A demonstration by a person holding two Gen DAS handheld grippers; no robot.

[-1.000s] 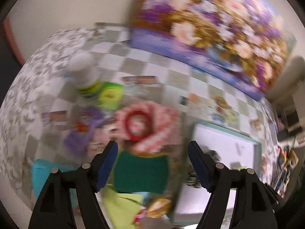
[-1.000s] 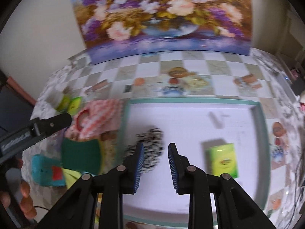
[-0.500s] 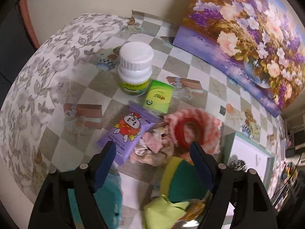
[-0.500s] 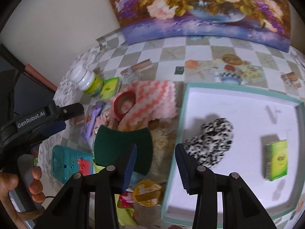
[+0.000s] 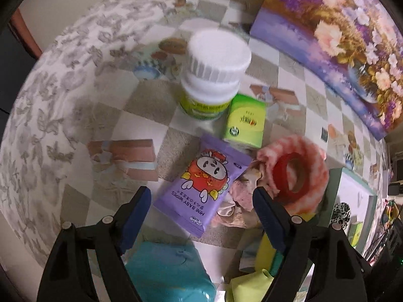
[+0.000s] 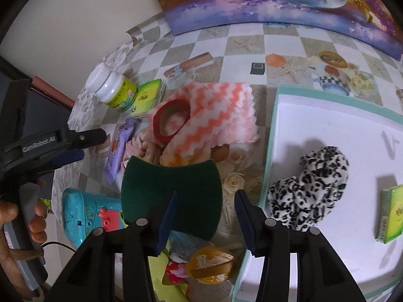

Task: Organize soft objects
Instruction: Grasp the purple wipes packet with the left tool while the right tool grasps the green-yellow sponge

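Both tongs point steeply down: left tongs [image 5: 201, 198] wide, right tongs [image 6: 205, 214] opening.

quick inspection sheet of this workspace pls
surface: checkered tablecloth; white tray with teal rim
job's things: spotted scrunchie and green tissue pack in tray; pink zigzag cloth, green scouring pad, baby wipes pack outside tray
clutter: white pill bottle, red tape roll, teal toy
grippers: left gripper open above wipes; right gripper opening, nothing gripped
cables: thin dark cord below hand
surroundings: flower painting against wall
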